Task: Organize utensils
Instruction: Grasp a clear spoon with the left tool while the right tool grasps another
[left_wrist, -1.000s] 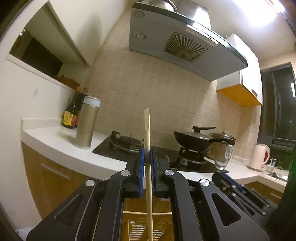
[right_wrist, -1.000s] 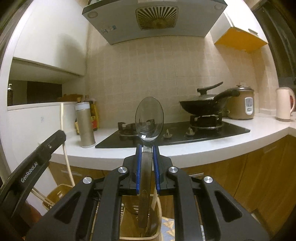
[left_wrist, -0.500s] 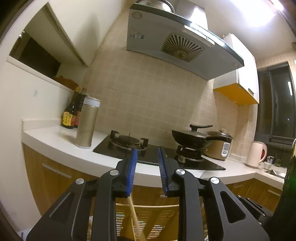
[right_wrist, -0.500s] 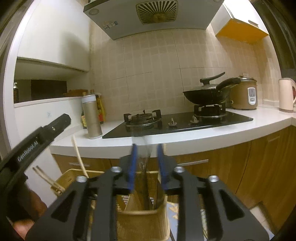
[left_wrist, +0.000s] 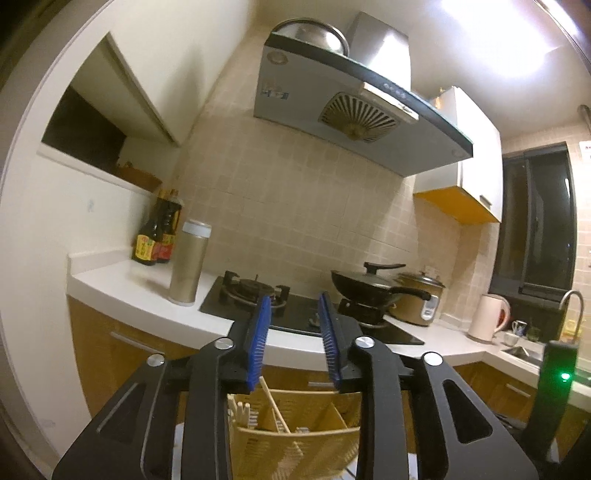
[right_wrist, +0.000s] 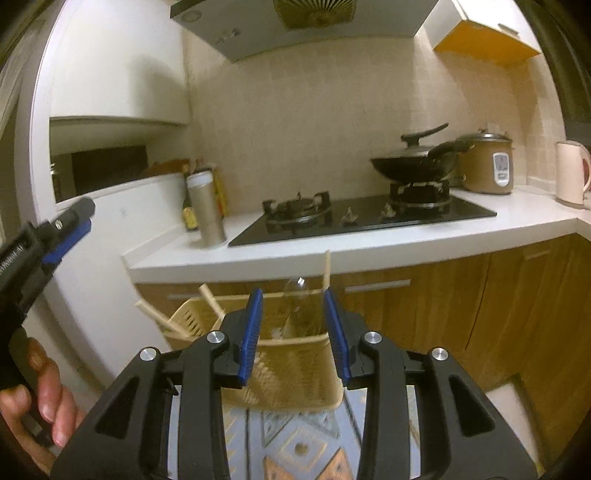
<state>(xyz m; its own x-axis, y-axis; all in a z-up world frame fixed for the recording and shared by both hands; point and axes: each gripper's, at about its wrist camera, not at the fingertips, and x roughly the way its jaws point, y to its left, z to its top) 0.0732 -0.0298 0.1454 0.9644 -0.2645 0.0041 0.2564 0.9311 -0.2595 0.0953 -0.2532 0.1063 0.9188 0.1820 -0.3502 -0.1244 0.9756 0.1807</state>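
The yellow basket (right_wrist: 295, 365) sits low in front of the cabinet doors; in both views the claws' black arms cover its near wall and base, and the right wrist view is smeared with motion blur, so what it stands on cannot be told. The left claw (left_wrist: 294, 341) has its blue pads parted and its jaws are opening, with nothing between them; the chopsticks (left_wrist: 275, 408) lie below and beyond the pads, inside the basket's divided compartments, untouched. The right claw (right_wrist: 294, 332) is also parted and holds nothing; the clear spoon (right_wrist: 301, 308) stands in the basket beyond the gap, bowl end up, handle hidden inside. A single chopstick (right_wrist: 326, 267) rises nearly upright beside it, and two more (right_wrist: 207, 299) lean out over the basket's left rim, long axes tilted up and leftward. A person's hand (right_wrist: 40, 410) grips the left claw's handle at the frame edge. The worktop (right_wrist: 369, 245) carries the hob behind
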